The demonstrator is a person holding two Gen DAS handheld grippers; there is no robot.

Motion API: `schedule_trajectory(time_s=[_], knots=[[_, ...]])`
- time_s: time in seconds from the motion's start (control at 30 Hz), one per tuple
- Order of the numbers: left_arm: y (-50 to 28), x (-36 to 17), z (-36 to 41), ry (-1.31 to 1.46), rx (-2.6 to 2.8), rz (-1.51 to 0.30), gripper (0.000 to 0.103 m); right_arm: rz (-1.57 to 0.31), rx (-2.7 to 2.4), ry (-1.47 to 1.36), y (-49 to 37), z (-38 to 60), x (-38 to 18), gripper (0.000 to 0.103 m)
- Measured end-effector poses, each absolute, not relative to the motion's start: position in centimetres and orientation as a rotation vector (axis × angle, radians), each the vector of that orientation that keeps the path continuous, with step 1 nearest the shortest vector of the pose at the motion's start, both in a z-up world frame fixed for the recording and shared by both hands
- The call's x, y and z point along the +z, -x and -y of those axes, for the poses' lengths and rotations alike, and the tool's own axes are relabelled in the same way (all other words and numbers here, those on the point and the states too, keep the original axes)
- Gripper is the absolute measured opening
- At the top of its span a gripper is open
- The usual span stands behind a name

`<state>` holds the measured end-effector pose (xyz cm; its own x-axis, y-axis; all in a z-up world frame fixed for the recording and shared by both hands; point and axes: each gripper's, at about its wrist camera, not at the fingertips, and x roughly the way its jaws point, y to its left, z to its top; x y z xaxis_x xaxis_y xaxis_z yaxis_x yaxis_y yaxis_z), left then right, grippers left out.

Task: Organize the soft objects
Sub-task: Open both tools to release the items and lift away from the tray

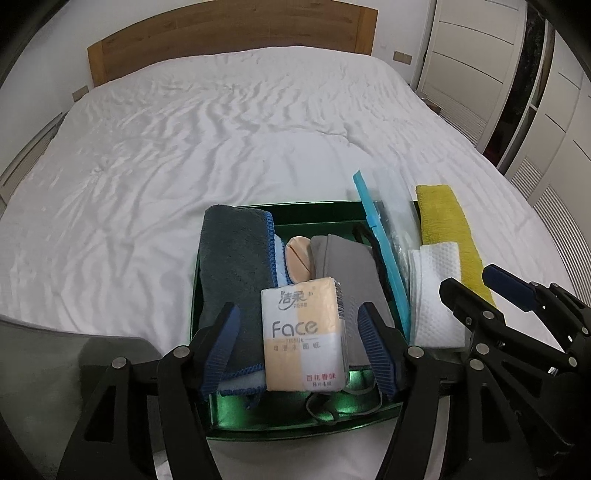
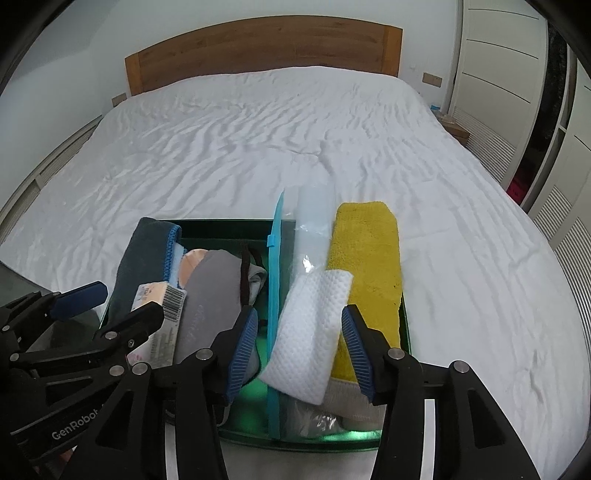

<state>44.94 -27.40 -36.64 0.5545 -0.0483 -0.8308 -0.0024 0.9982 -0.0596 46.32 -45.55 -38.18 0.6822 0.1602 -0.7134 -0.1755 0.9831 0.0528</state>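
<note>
A green tray (image 1: 314, 210) on the bed holds folded soft things. In the left wrist view my left gripper (image 1: 298, 308) is open around a tissue pack (image 1: 303, 332) marked "Face", with a gap at each pad. The pack lies on a dark grey towel (image 1: 232, 266) and a grey cloth (image 1: 340, 258). In the right wrist view my right gripper (image 2: 300, 312) stands open around a white textured cloth (image 2: 310, 332), its pads clear of it. The cloth rests beside a yellow towel (image 2: 365, 258) and a clear bag with a blue zip strip (image 2: 275, 280).
A peach-coloured pad (image 1: 297, 258) sits between the dark towel and the grey cloth. White wrinkled bedding (image 1: 221, 129) spreads beyond the tray to a wooden headboard (image 1: 229, 33). White wardrobe doors (image 1: 480, 55) line the right side. The tray's near rim (image 2: 295, 441) lies just under both grippers.
</note>
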Motion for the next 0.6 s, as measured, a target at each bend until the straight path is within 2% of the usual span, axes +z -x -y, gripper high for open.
schedule_trajectory(time_s=[0.6], knots=[[-40.3, -33.8, 27.3, 0.053, -0.028, -0.935, 0.065, -0.755, 0.18, 0.023, -40.4, 45.9, -35.6, 0.054]])
